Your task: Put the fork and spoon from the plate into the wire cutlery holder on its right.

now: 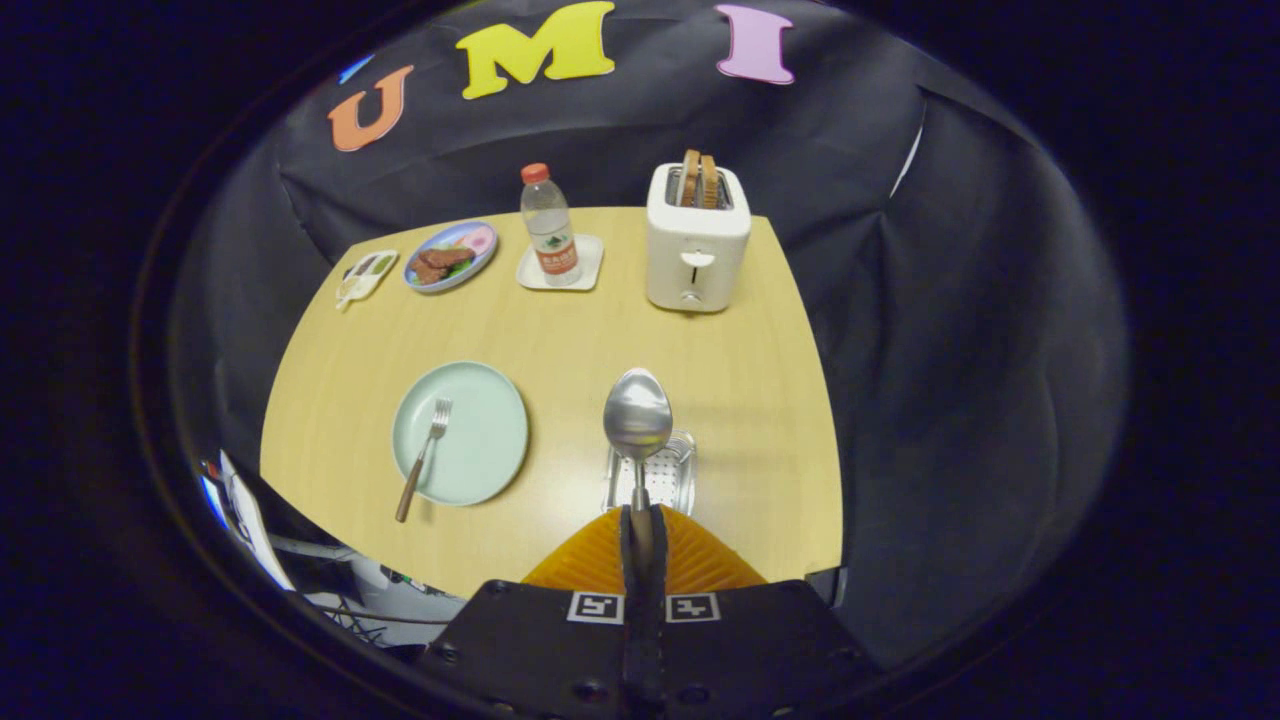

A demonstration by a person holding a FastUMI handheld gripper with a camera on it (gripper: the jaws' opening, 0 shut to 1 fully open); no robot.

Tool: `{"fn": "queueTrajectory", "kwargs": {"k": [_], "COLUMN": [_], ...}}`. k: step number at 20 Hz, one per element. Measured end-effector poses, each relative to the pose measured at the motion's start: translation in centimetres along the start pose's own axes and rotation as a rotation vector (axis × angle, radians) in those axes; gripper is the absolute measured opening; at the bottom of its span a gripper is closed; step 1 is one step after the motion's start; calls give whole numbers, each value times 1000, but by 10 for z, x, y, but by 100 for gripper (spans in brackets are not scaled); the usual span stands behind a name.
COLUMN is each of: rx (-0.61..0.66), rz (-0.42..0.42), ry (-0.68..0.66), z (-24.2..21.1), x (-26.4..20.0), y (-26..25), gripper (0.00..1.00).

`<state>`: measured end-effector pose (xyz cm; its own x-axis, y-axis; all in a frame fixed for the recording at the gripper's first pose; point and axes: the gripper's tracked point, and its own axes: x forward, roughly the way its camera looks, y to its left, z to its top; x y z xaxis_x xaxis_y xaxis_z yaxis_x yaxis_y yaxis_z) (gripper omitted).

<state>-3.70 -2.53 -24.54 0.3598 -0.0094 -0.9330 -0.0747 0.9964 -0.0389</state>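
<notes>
My gripper (640, 528) is shut on the handle of a metal spoon (637, 415), whose bowl sticks up ahead of the fingers. The spoon hangs over the wire cutlery holder (662, 478), which stands on the wooden table just beyond the fingers. To the holder's left lies a pale green plate (482, 415). A fork (425, 452) with a brown handle rests across the plate's left side, its handle reaching over the near rim.
At the table's far side stand a white toaster (696, 238) with bread slices in it, a water bottle (550, 226) on a white coaster, a plate of food (450, 256) and a small dish (365, 274). Cables and equipment lie below the table's near left corner.
</notes>
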Motion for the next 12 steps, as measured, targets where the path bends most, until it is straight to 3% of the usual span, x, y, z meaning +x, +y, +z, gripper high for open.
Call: {"fn": "queueTrajectory", "kwargs": {"k": [5, 12], "rx": [47, 105], "rz": [65, 80], "ry": [132, 221], "z": [-28, -36], "x": [13, 30], "y": [-2, -7], "gripper": [0, 4]}}
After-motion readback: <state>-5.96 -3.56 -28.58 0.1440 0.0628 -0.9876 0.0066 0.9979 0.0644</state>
